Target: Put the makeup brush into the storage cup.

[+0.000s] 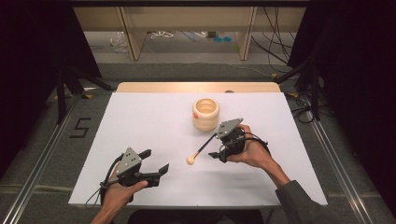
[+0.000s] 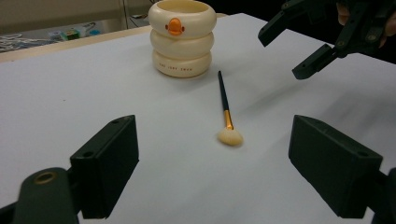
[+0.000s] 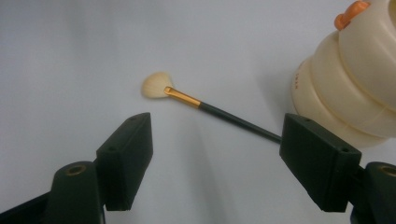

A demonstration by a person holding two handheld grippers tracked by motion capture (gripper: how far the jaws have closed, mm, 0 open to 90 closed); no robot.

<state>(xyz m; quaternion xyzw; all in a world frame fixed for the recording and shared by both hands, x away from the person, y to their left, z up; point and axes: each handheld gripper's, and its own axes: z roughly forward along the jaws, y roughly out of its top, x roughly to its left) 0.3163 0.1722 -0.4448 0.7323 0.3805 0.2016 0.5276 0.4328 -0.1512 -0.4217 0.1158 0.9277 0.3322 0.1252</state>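
Observation:
A small makeup brush with a black handle, gold ferrule and cream bristle head lies flat on the white table sheet. Its handle tip points at a cream ribbed cup with an orange duck-bill knob. My right gripper hovers open just right of the brush handle, close to the cup. In the right gripper view the brush lies beyond the open gripper, with the cup at right. My left gripper stands open at the front left, facing the brush and the cup.
The white sheet covers a wooden table whose far edge shows behind the cup. Black stands and cables flank the table on the floor. The right gripper hangs open at the upper right of the left gripper view.

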